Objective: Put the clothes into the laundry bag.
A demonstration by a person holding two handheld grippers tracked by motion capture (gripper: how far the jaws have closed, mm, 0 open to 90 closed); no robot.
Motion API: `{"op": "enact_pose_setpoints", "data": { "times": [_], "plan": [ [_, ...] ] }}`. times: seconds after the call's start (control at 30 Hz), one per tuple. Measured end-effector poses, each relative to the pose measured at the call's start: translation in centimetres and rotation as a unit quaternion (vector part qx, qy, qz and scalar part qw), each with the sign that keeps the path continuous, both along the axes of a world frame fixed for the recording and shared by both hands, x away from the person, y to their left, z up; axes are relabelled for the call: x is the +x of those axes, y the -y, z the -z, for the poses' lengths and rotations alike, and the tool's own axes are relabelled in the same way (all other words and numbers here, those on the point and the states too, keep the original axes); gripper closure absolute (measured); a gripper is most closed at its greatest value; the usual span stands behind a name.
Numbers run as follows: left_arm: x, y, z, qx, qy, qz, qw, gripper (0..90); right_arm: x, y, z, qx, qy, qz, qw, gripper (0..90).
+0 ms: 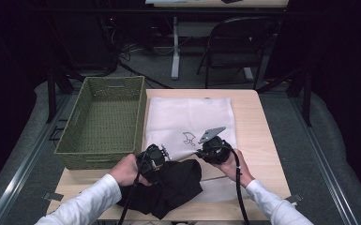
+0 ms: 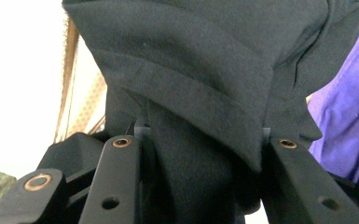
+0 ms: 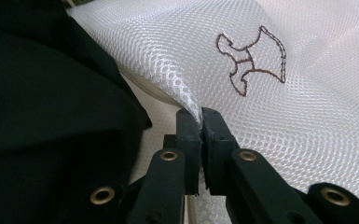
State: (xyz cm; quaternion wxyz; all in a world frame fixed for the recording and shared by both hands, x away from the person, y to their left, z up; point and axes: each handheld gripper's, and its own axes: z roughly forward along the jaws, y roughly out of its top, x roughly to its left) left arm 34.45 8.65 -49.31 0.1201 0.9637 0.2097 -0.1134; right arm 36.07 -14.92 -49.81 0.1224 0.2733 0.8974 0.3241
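Near edge of the tabletop (image 1: 262,140): black garment (image 1: 173,187), bunched, clamped between the jaws of the left gripper (image 1: 161,158). Just beyond it, the right gripper (image 1: 200,153) pinches the near edge of the white mesh bag (image 1: 187,117). Far left corner: green woven basket (image 1: 77,140).

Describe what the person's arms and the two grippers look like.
Both forearms wear white long sleeves. The left gripper and right gripper are black, each trailing a black cable. The right carries a grey three-cornered plate. Brass-coloured rivets dot the jaws.
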Motion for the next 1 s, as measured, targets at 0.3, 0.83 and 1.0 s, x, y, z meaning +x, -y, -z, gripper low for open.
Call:
{"op": "enact_pose_setpoints", "data": {
  "times": [0.3, 0.83, 1.0],
  "plan": [
    [0.3, -0.2, 1.6, -0.015, -0.003, -0.029, 0.9994, 60.6, -0.1, -0.1, -0.3, 0.002, 0.005, -0.006, 1.0000, 87.3],
    [-0.7, -1.1, 3.1, -0.059, 0.029, -0.021, 0.9976, 57.3, -0.3, -0.2, -0.3, 0.002, 0.006, -0.007, 1.0000, 87.2],
    [-0.8, -1.1, 1.7, -0.064, 0.037, -0.054, 0.9958, 59.0, -0.5, -0.4, -1.2, 0.017, 0.011, -0.009, 0.9998, 87.2]
  ]
}}
